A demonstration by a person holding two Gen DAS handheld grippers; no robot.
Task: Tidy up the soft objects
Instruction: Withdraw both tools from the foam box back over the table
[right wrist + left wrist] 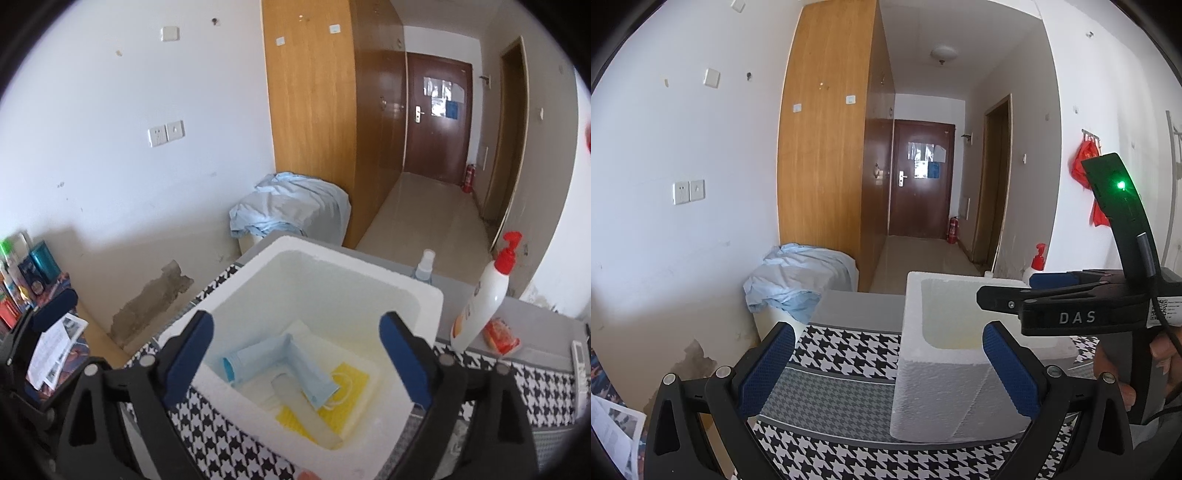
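A white foam box (332, 251) stands on the houndstooth tablecloth (229, 443). Inside it lie a light blue face mask (280, 354), a yellow cloth (351, 373) and a white cloth (303, 328) underneath. My right gripper (299, 350) hangs open over the box with nothing between its fingers; in the left wrist view the right gripper (1015, 291) reaches in from the right above the box (942, 387). My left gripper (890, 365) is open and low in front of the box's near corner, holding nothing.
A white lotion bottle with a red pump (480, 306), a small spray bottle (424, 266), an orange packet (498, 334) and a remote (578, 356) stand right of the box. A crumpled pale blue sheet (291, 206) lies by the wooden wardrobe (314, 110).
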